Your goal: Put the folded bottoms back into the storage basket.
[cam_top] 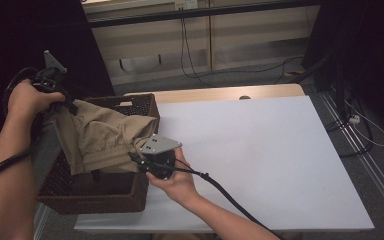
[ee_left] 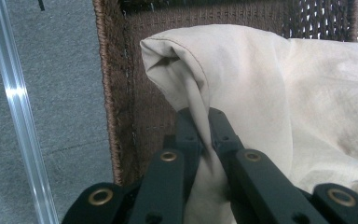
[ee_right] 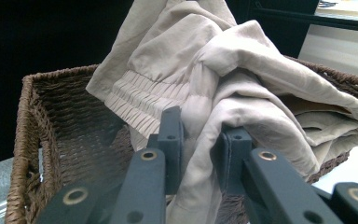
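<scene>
The beige trousers (cam_top: pixel 100 137) hang partly lifted out of the wicker basket (cam_top: pixel 90 197) at the table's (cam_top: pixel 280 165) left edge. The left gripper (cam_top: pixel 55 97) pinches a hem; the right gripper (cam_top: pixel 147 155) clamps bunched cloth. Lifting clear and laying them out remain.

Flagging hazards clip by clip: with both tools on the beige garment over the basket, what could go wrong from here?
1. The left tool pinches only a thin fold of the beige cloth garment; it might slip free.
2. The garment's lower part hangs inside the dark brown woven wicker basket, so it may snag or drag it.
</scene>
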